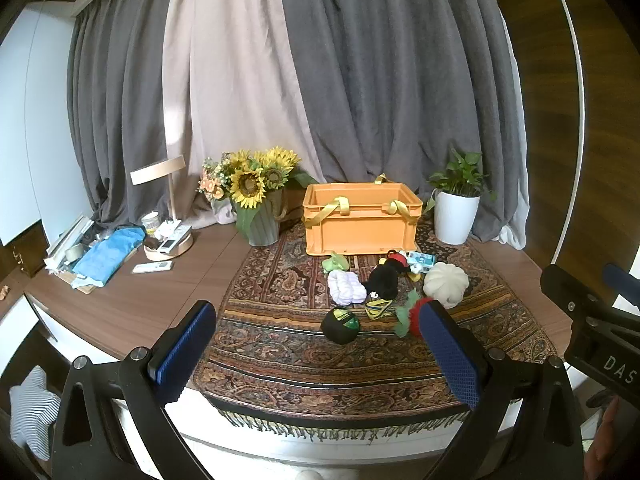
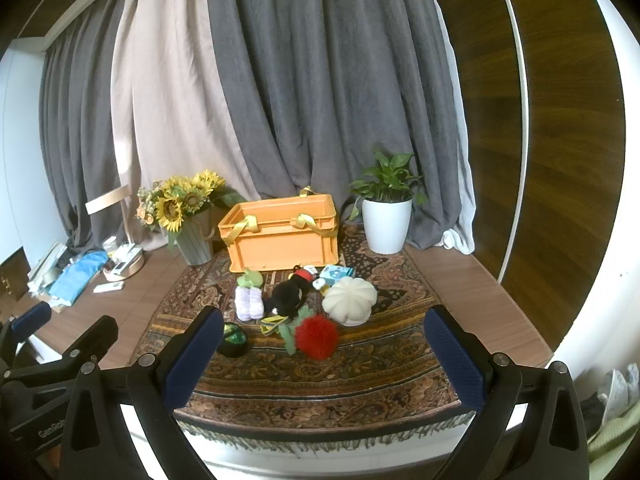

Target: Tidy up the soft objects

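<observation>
An orange crate with yellow straps stands at the back of a patterned rug. In front of it lie soft toys: a white pumpkin cushion, a black plush, a lilac ribbed piece, a small green plush, a black-and-green ball and a red fluffy toy. My left gripper and right gripper both stand open and hold nothing, short of the toys above the rug's near edge.
A sunflower vase stands left of the crate, a white potted plant right of it. A lamp, remotes and a blue cloth crowd the desk's left. Curtains hang behind; a blue card box lies by the cushion.
</observation>
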Demonstrator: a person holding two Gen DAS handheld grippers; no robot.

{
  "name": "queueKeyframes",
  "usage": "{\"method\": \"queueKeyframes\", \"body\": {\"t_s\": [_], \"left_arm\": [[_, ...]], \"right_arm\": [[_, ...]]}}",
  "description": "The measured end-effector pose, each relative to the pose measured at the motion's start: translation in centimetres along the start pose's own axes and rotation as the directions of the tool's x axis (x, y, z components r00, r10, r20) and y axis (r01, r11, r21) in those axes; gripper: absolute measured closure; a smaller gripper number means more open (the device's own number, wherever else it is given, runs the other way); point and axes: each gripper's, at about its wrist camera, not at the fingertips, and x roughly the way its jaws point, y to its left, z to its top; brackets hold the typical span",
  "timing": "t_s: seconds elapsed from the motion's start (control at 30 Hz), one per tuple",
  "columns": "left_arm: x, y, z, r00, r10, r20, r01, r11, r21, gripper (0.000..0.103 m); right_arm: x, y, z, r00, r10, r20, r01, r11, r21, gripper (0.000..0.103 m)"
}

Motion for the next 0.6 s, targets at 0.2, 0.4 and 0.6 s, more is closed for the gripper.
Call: {"method": "queueKeyframes", "body": {"t_s": [0.2, 0.4, 0.6], "left_arm": [[-0.06, -0.14, 0.24, 1.0, -0.005, 0.004, 0.005, 1.0, 0.003, 0.0], [-0.01, -0.15, 0.42, 1.0, -0.009, 0.0, 0.009, 1.0, 0.003, 0.0], [0.0, -0.16, 0.13, 1.0, -0.008, 0.003, 0.008, 1.0, 0.003, 0.0]], "right_arm": [[-0.15, 0.08, 0.19, 1.0, 0.0, 0.0, 0.0, 1.0, 0.002, 0.002], [-0.35, -0.02, 0.3, 1.0, 0.0, -0.001, 0.0, 1.0, 0.0, 0.002], [-0.08, -0.14, -0.03, 1.0, -0.001, -0.001, 0.001, 1.0, 0.002, 0.002]]}}
